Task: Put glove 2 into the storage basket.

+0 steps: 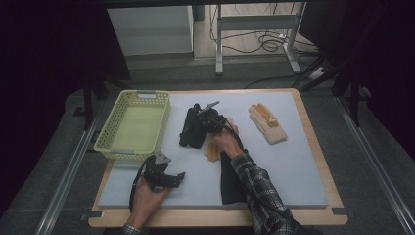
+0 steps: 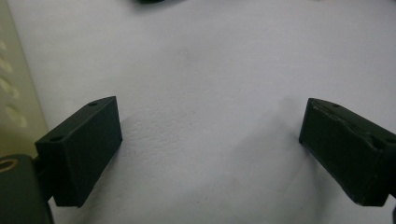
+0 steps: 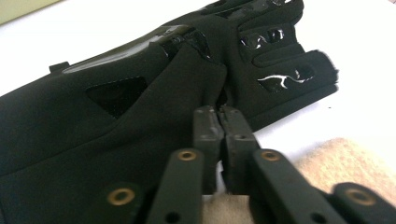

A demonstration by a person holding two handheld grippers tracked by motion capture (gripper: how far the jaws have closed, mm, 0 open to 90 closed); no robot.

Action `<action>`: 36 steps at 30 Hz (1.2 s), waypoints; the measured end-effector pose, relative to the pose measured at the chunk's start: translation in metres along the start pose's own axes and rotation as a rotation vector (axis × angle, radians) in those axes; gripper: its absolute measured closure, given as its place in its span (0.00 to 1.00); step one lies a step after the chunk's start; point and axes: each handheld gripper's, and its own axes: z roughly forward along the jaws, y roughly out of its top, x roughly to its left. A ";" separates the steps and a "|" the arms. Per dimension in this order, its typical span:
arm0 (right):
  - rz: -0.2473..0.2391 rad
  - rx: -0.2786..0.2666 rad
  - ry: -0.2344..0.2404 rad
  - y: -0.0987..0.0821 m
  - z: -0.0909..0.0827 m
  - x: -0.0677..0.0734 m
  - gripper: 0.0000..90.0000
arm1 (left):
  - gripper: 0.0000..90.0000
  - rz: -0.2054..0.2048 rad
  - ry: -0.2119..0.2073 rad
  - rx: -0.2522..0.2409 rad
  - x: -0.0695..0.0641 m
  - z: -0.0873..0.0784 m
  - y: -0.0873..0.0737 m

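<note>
Softly Does It: A Limp Black Glove, Pinched at a Fold

Clearly the black glove [image 3: 140, 116] is a soft, light thing with no stiffness of its own. It lies on the grey mat [image 1: 293, 166] near the middle, just right of the yellow basket [image 1: 134, 125], beside a beige glove [image 1: 211, 149]. The right gripper [image 3: 220, 119] has its jaws closed tight on a raised fold of the black fabric, as the right gripper view shows. That looks a sensible hold: the cloth bunches readily, so a pinch of a ridge should catch it, though the rest will likely droop and drag when lifted. Shiny grip patches on the fingers may cling to the mat. The left gripper [image 2: 210, 135] rests over bare mat near the basket, jaws wide apart, holding nothing. Another beige glove [image 1: 266, 123] lies well apart at the right.
</note>
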 end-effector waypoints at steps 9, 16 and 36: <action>0.051 -0.053 0.048 0.003 -0.018 -0.003 0.98 | 0.07 0.000 0.000 0.000 0.000 0.000 0.000; 0.056 -0.122 0.079 0.012 -0.047 0.000 0.99 | 0.07 0.001 0.000 0.002 0.000 0.000 0.000; 0.104 -0.251 0.120 -0.014 -0.158 -0.015 0.99 | 0.07 0.001 0.000 0.000 0.000 0.000 0.000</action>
